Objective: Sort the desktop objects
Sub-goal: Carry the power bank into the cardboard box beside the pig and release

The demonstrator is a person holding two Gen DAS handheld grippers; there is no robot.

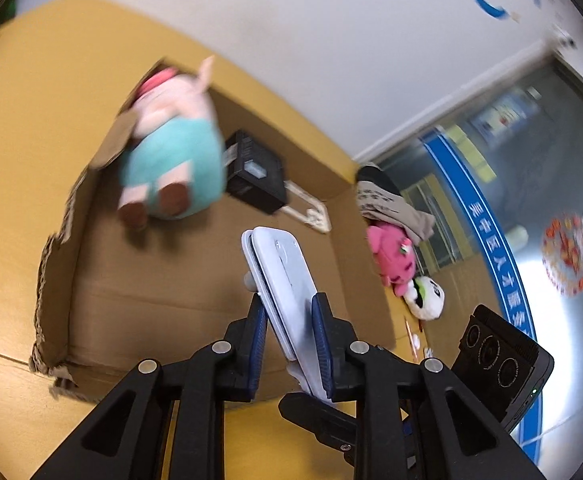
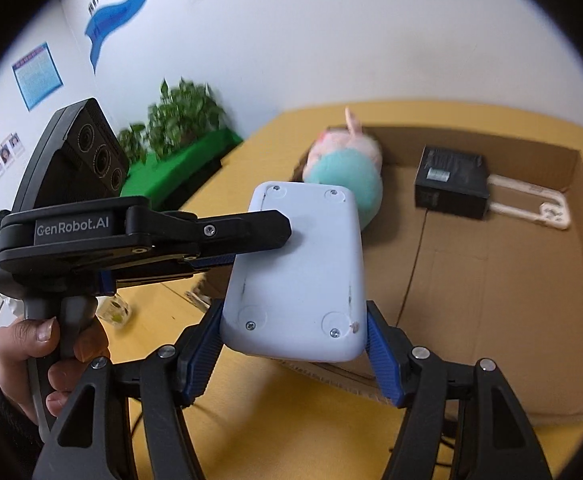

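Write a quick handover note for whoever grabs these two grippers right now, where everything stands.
Left gripper: shut on the pale flat device, clamping its faces.
Right gripper: jaws bracket the same device's near end; contact unclear.
The device hangs above the cardboard box.
Done: pig plush, black box and white holder lie inside.
Left: lower the device in; pink plush and white plush lie outside.

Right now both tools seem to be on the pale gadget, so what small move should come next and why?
Probably open the right tool and let go. The left tool already clamps the pale gadget across its thin sides above the cardboard box, where the plush pig and black box lie, so one grip seems enough to lower it in.
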